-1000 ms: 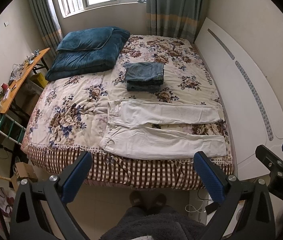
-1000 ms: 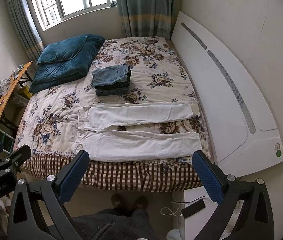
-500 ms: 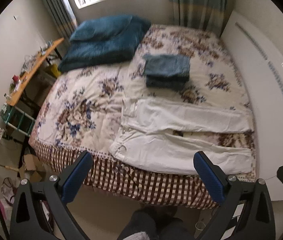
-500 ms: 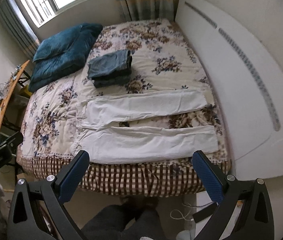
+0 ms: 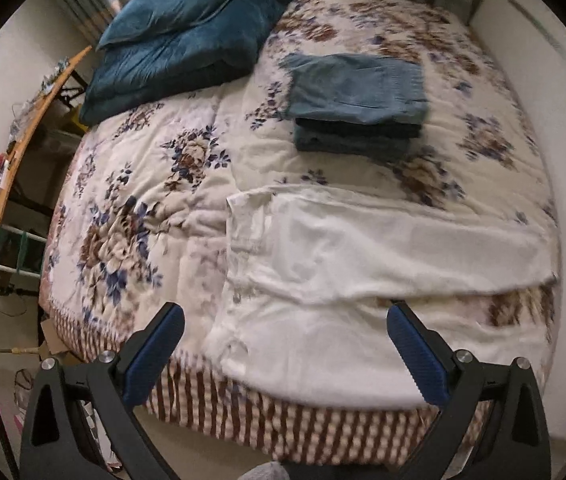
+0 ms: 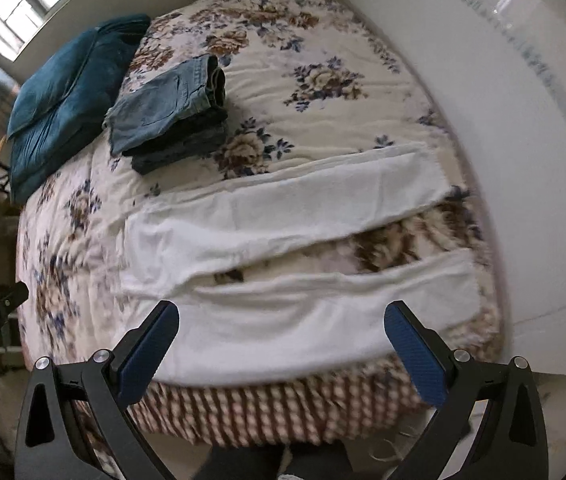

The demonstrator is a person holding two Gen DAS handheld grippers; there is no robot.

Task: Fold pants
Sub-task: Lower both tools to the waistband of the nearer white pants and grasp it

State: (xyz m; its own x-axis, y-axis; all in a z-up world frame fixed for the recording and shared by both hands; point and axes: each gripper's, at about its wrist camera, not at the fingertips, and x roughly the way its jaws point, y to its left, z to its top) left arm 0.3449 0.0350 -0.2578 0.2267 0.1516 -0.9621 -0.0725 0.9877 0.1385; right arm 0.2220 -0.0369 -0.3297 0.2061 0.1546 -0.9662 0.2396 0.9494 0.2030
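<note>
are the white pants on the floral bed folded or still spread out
Spread out. The white pants lie flat on the floral quilt, both legs full length with a gap between them, no fold.

White pants (image 5: 363, 264) (image 6: 283, 216) spread flat near bed's front edge, waistband left, both legs extended right, slightly apart, unfolded

White pants (image 5: 363, 256) lie on a floral quilt (image 5: 187, 184) beside blue jeans (image 5: 355, 92).

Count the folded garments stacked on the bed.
2 show: a light blue folded denim garment on top, a darker folded garment beneath it. More may be hidden between.
</note>
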